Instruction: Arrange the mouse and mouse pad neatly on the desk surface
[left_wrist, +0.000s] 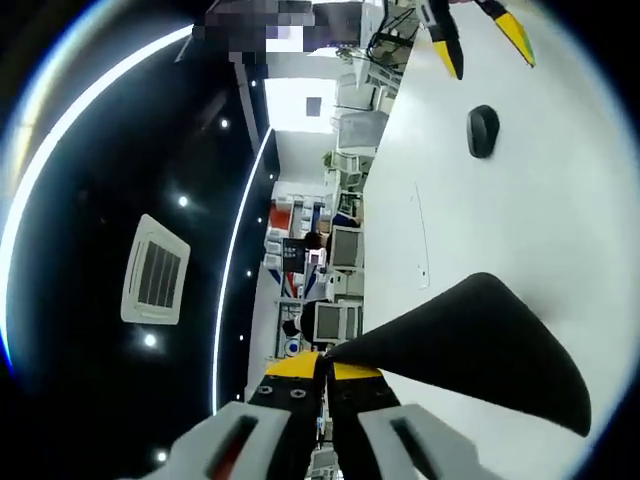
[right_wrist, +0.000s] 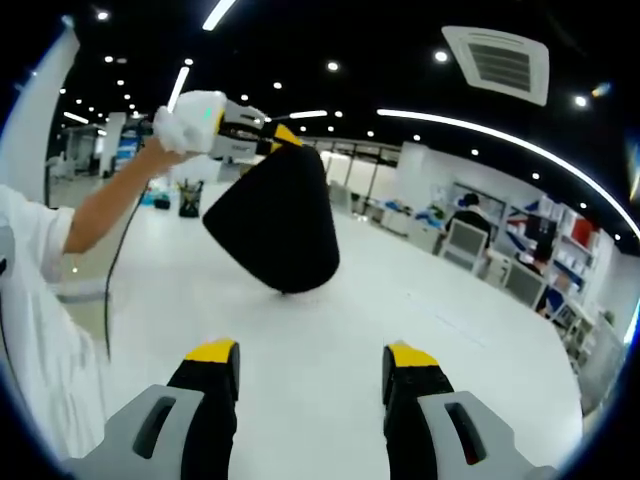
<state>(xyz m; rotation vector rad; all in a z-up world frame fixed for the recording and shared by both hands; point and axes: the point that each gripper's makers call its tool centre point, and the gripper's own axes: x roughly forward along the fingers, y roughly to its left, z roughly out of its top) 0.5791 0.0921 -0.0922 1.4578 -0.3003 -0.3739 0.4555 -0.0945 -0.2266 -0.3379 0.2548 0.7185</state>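
Observation:
My left gripper is shut on one edge of the black mouse pad, which hangs lifted and tilted above the white desk. The right gripper view shows the same pad dangling from the left gripper, held by a gloved hand, its lower edge near the desk. A black mouse lies on the desk beyond the pad. The right gripper hovers open just past the mouse. In its own view my right gripper stands open over bare desk, with nothing between its jaws.
A dark pen holder stands at the far end of the desk. A cable hangs from the left gripper beside the person's white sleeve. Monitors and chairs line the room behind.

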